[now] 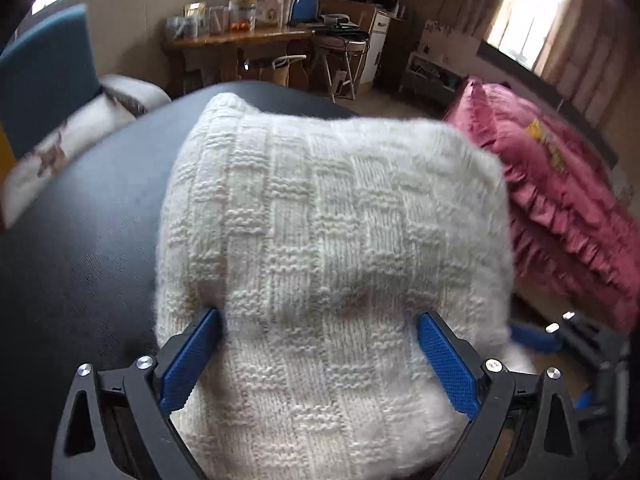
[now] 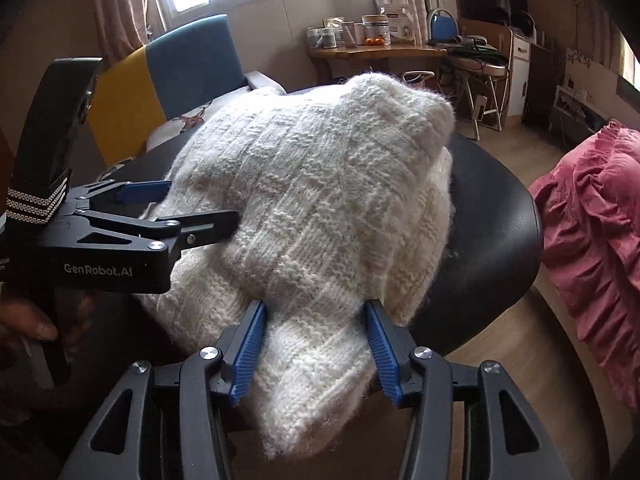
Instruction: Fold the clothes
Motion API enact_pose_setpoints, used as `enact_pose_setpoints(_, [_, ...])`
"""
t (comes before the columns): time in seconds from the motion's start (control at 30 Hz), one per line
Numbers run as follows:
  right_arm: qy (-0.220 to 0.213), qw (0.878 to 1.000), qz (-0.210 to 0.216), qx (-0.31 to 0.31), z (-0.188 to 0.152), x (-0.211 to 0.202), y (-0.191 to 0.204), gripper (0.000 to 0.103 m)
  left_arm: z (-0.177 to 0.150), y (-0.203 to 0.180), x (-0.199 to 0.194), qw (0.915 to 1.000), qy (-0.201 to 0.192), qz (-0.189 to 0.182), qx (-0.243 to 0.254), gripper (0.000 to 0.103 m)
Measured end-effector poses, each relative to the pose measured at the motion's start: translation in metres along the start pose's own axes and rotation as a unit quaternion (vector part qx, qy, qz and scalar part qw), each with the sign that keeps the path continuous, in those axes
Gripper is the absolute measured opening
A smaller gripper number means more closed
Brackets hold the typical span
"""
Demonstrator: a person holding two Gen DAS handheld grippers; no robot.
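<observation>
A white knitted sweater lies folded in a thick bundle on a round black table. My left gripper has its jaws wide, with the near edge of the bundle filling the gap and the knit dented at the left pad. In the right wrist view it comes in from the left, both fingers sunk into the sweater. My right gripper holds a corner that hangs off the table's near rim, with the fabric packed between both blue pads.
A pink ruffled bed cover lies close on the right. Behind the table stands a blue and yellow chair with a pale cushion. A cluttered wooden desk stands at the far wall. Wooden floor shows beyond the table's right edge.
</observation>
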State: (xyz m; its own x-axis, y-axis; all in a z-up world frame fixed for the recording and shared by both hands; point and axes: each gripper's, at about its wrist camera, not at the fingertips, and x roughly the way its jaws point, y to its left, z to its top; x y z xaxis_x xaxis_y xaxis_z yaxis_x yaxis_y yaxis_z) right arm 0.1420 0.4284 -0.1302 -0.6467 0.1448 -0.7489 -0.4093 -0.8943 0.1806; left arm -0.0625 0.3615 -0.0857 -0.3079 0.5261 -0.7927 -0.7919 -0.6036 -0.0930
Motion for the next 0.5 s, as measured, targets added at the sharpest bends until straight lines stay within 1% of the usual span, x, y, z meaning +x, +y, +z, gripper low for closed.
enact_pose_setpoints(0.03, [-0.001, 1.000, 0.000, 0.001, -0.001, -0.002, -0.001, 0.052, -0.004, -0.005, -0.001, 0.9998, -0.011, 0.011, 0.012, 0.099])
enact_pose_setpoints(0.13, [-0.002, 1.000, 0.000, 0.012, 0.000, -0.012, -0.002, 0.052, 0.003, 0.003, -0.012, 0.9997, -0.021, -0.002, -0.016, 0.099])
enact_pose_setpoints(0.2, [-0.013, 1.000, -0.003, 0.024, 0.005, -0.026, -0.001, 0.052, 0.008, 0.009, -0.028, 0.9988, -0.035, 0.023, -0.024, 0.099])
enact_pose_setpoints(0.27, [-0.040, 0.999, -0.006, 0.029, 0.013, -0.045, 0.004, 0.052, 0.011, 0.016, -0.046, 0.9968, -0.049, 0.053, -0.035, 0.100])
enact_pose_setpoints(0.37, [-0.084, 0.996, -0.007, 0.040, 0.030, -0.070, 0.021, 0.052, 0.009, 0.030, -0.078, 0.9916, -0.077, 0.085, -0.059, 0.103])
enact_pose_setpoints(0.4, [-0.094, 0.995, -0.011, 0.040, 0.039, -0.074, 0.027, 0.052, 0.007, 0.034, -0.089, 0.9891, -0.088, 0.098, -0.066, 0.103])
enact_pose_setpoints(0.47, [-0.108, 0.993, -0.028, 0.044, 0.055, -0.078, 0.042, 0.052, 0.000, 0.040, -0.107, 0.9855, -0.100, 0.117, -0.072, 0.103])
enact_pose_setpoints(0.5, [-0.114, 0.992, -0.030, 0.049, 0.061, -0.079, 0.050, 0.052, -0.004, 0.042, -0.116, 0.9836, -0.105, 0.127, -0.074, 0.103])
